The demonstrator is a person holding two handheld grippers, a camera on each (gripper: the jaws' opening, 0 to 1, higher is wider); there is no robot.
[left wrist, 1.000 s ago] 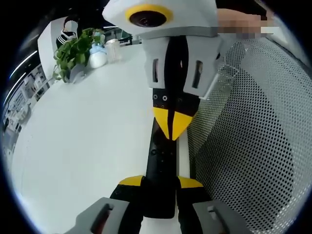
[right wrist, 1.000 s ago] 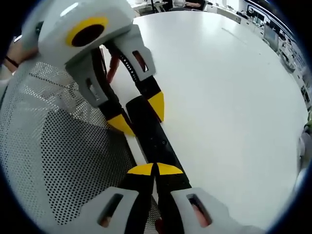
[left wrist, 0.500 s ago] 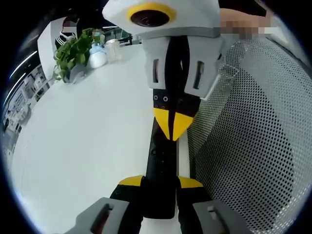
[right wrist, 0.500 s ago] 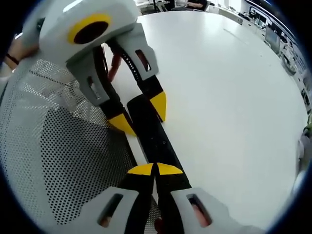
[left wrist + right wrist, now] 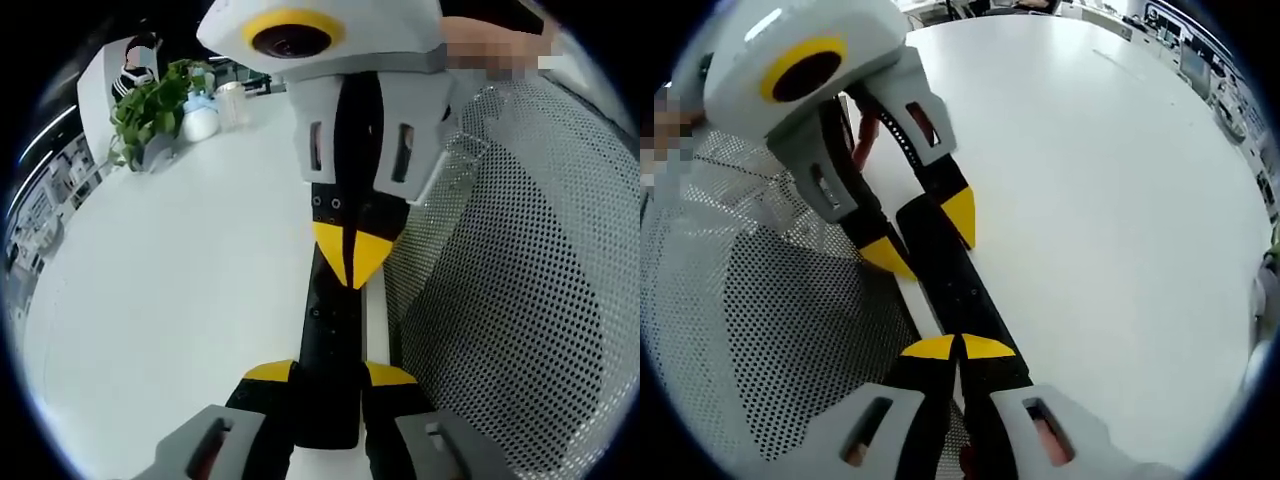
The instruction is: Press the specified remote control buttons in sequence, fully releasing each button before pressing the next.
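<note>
A long black remote control (image 5: 332,325) lies on the white table (image 5: 150,300), alongside a mesh basket. My left gripper (image 5: 329,372) is shut on the remote's near end, one yellow tip on each long side. In the right gripper view the same gripper (image 5: 925,235) straddles the remote's (image 5: 952,275) far end. My right gripper (image 5: 958,347) is shut, its two yellow tips pressed together on the remote's top face. In the left gripper view it (image 5: 350,255) comes down from above onto the remote's button side.
A grey perforated metal basket (image 5: 520,300) stands right against the remote; it appears again (image 5: 760,330) at the left. A potted plant (image 5: 150,105) and a white cup (image 5: 200,120) stand at the table's far corner. Bare white tabletop (image 5: 1100,180) spreads to the other side.
The right gripper's body has shifted very slightly. Its tips stay on the same spot of the remote, and the left gripper keeps its hold.
</note>
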